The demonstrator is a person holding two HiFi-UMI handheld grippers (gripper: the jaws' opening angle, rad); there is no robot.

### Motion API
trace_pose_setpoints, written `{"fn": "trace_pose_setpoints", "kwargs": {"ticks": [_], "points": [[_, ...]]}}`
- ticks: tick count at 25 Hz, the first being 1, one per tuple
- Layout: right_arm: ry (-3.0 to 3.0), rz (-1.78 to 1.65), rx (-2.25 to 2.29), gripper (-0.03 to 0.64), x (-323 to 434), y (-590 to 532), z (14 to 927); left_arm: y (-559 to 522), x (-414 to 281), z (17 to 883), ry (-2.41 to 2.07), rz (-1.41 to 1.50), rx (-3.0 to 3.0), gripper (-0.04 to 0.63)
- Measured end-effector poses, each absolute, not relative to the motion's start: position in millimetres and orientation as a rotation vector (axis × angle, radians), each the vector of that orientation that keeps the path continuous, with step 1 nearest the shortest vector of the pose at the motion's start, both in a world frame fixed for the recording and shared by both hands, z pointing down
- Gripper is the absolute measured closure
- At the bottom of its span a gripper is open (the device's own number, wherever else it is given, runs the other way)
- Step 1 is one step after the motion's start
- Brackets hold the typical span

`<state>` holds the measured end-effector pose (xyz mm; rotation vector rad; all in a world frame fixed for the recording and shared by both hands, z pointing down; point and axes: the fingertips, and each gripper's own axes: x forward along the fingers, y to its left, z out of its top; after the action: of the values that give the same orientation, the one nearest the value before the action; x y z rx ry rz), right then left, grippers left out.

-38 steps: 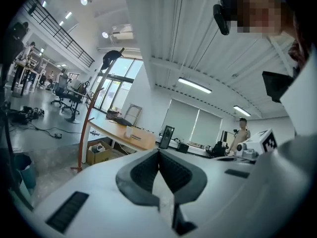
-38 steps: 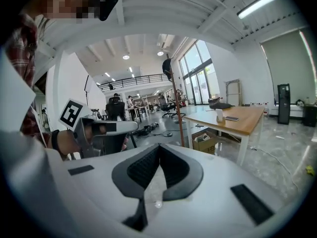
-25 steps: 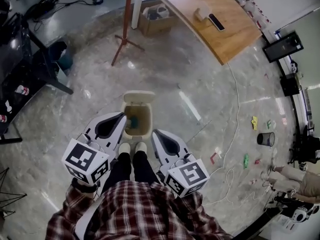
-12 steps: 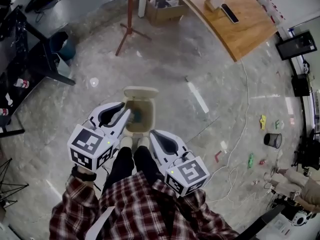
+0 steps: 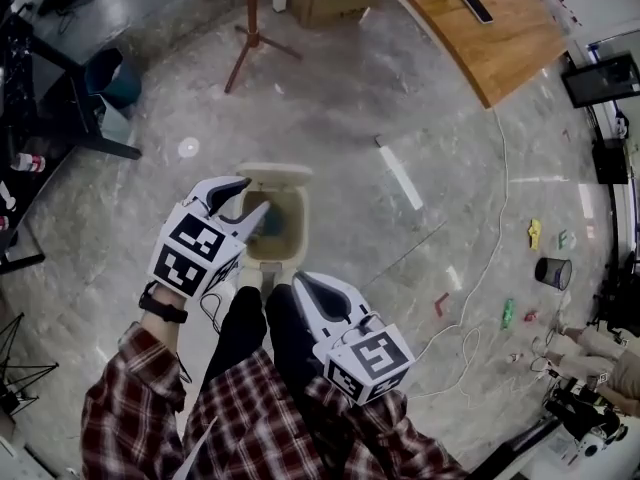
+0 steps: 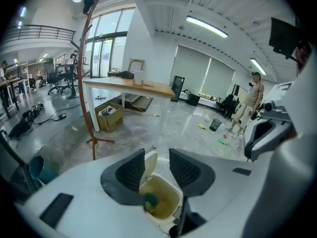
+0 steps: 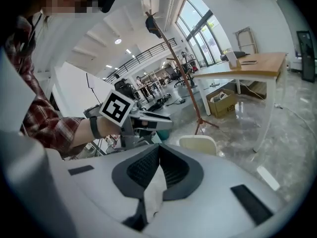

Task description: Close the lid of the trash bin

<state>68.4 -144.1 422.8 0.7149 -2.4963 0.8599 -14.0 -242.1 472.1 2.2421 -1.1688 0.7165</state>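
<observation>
Head view looks down on the marble floor (image 5: 420, 118). The trash bin (image 5: 296, 230) stands open on it in front of me, its lid (image 5: 275, 174) tipped up at the far side. My left hand-held gripper (image 5: 252, 196) hangs by the bin's left edge, jaws spreading with nothing between them (something teal (image 5: 268, 226) lies inside the bin). My right hand-held gripper (image 5: 300, 281) is pressed together on a white tissue (image 7: 152, 192).

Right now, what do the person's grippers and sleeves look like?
The left gripper and right gripper are white shells with black ribbed pads, each bearing a cube of black-and-white square markers. The left one's jaws are opening, empty. Red plaid sleeves; a black left wristband.
</observation>
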Motion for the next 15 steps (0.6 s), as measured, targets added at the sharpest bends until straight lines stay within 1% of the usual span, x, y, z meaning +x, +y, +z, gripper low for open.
{"fn": "trace_pose_setpoints", "kwargs": {"ticks": [4,12,15], "points": [[-2.466,0.924,0.709,0.604,75.2,-133.8,450.0,-266.5,-5.4,507.2,-1.135,0.775,2.236,0.454],[-2.415,1.083,0.695,0.604,81.8,-116.8,494.6,-297.8,-8.9,573.0,-1.035,1.111,2.241,0.456],[-2.401,1.135,0.712,0.604,83.2,-120.6,507.5,-306.7,-6.1,595.8,-0.963,1.193,2.253,0.456]]}}
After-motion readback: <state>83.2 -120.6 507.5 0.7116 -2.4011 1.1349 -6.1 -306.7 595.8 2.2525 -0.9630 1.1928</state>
